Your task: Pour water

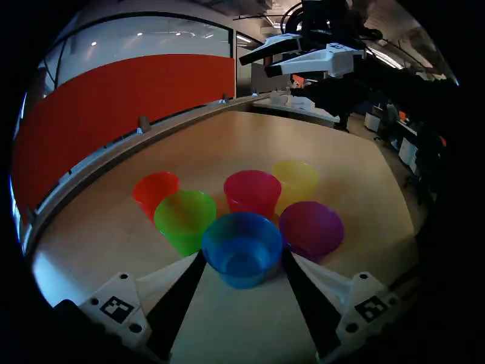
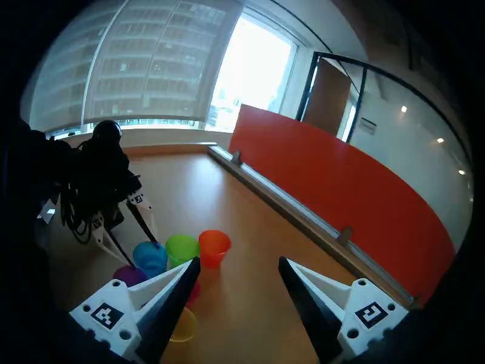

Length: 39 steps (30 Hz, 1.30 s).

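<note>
In the left gripper view, the translucent blue plastic cup (image 1: 242,239) fills the gap between the fingers of the left gripper (image 1: 243,255). Whether they press its wall cannot be told. The yellow plastic cup (image 1: 298,177) is half hidden behind the pink plastic cup (image 1: 251,191). In the right gripper view, one finger (image 2: 163,297) of the right gripper (image 2: 237,259) covers most of the pink cup and part of the yellow one.

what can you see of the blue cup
The blue cup is translucent plastic, tapered and upright with its mouth open. It sits nearest the camera in a cluster on the wooden table, next to the green cup and the purple cup. The left gripper clamps its two sides. Whether it holds water is unclear.
</note>
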Available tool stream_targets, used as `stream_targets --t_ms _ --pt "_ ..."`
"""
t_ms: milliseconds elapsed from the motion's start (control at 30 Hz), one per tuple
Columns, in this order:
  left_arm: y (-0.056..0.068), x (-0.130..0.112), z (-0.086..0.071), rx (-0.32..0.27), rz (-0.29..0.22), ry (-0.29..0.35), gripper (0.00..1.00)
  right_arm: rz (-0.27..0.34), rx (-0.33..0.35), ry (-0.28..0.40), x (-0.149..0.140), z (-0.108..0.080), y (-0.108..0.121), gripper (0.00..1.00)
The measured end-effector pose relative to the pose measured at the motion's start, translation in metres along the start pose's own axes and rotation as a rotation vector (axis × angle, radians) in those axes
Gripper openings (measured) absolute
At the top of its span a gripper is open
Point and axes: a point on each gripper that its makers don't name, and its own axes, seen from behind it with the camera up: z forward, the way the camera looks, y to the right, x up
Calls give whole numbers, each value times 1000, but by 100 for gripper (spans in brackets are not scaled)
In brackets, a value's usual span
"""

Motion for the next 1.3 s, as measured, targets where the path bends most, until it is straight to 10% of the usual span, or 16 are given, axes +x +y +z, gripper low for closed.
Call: stream_targets --t_ms 1300 --pt "-3 8 14 12 23 16 89 -2 -11 -5 -8 0 6 100"
